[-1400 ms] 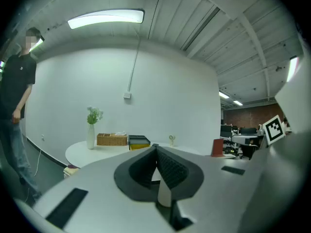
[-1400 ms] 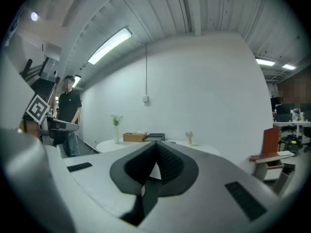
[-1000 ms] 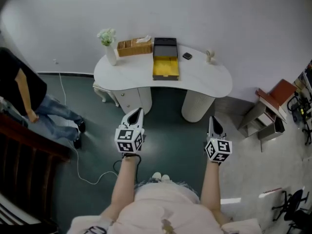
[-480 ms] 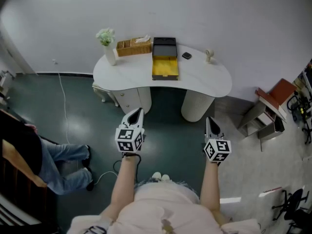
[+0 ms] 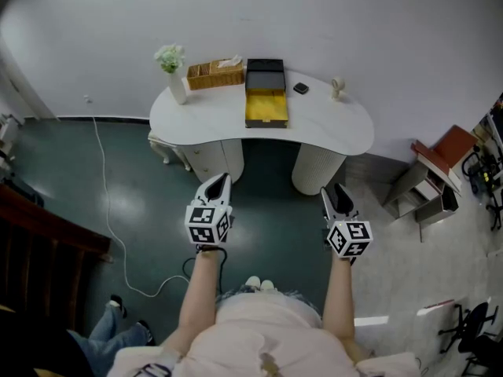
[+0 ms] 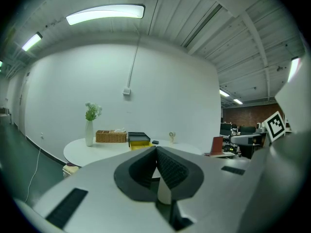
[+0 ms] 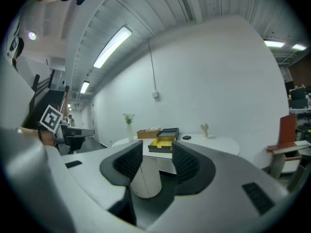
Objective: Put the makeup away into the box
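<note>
On the white kidney-shaped table (image 5: 330,128) stands an open box (image 5: 267,108) with a yellow inside and its black lid (image 5: 266,73) raised behind it. A small black makeup item (image 5: 302,89) lies to the box's right. Both grippers hover over the green floor, well short of the table. My left gripper (image 5: 222,181) is shut and empty. The jaws of my right gripper (image 5: 338,193) are opening with nothing between them. The right gripper view looks between the fingers at the box (image 7: 163,143) and the black item (image 7: 186,138). In the left gripper view the box (image 6: 139,139) lies far off.
The table also carries a white vase of flowers (image 5: 174,73), a wicker basket (image 5: 216,75) and a small ornament (image 5: 338,90). A white cable (image 5: 118,234) trails over the floor on the left. A red-topped stand (image 5: 440,179) is at the right. A person's legs (image 5: 110,332) show at the bottom left.
My right gripper's jaws have parted and it has shifted slightly left. The left gripper has kept still. The person on the left has walked down toward the frame's bottom edge.
</note>
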A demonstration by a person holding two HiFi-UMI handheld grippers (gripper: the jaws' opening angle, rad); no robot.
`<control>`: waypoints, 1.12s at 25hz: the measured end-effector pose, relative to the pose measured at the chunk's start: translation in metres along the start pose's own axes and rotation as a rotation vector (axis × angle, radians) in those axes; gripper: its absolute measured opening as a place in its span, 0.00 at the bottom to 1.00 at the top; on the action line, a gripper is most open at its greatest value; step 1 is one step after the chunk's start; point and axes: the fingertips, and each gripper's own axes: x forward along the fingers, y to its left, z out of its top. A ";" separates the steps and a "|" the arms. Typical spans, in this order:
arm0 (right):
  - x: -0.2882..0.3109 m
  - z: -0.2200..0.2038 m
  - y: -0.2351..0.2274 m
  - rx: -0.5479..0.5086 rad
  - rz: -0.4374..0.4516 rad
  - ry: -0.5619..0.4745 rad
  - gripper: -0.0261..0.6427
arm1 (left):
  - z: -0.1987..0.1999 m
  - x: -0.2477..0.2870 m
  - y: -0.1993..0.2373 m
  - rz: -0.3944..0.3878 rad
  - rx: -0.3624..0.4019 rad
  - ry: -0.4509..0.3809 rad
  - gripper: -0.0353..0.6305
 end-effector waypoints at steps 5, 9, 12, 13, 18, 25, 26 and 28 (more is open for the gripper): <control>0.001 0.012 0.008 0.033 -0.002 -0.060 0.59 | -0.004 -0.001 0.002 -0.006 -0.003 0.010 0.09; 0.000 0.024 0.007 0.065 -0.034 -0.140 0.77 | -0.005 -0.001 0.005 -0.010 -0.002 0.019 0.09; 0.000 0.023 0.008 0.058 -0.049 -0.135 0.80 | -0.006 -0.003 0.010 -0.013 -0.004 0.020 0.09; 0.000 0.022 0.009 0.057 -0.054 -0.134 0.81 | -0.006 -0.003 0.011 -0.015 -0.004 0.020 0.09; 0.001 0.018 0.017 0.056 -0.075 -0.133 0.81 | -0.006 -0.004 0.021 -0.029 0.001 0.016 0.09; 0.011 0.008 0.024 0.056 -0.094 -0.118 0.81 | -0.008 0.003 0.034 -0.048 0.008 0.024 0.09; 0.015 0.008 0.024 0.056 -0.095 -0.116 0.81 | -0.007 0.006 0.037 -0.049 0.006 0.023 0.09; 0.024 0.008 0.024 0.055 -0.095 -0.113 0.81 | -0.005 0.012 0.043 -0.050 0.005 0.023 0.09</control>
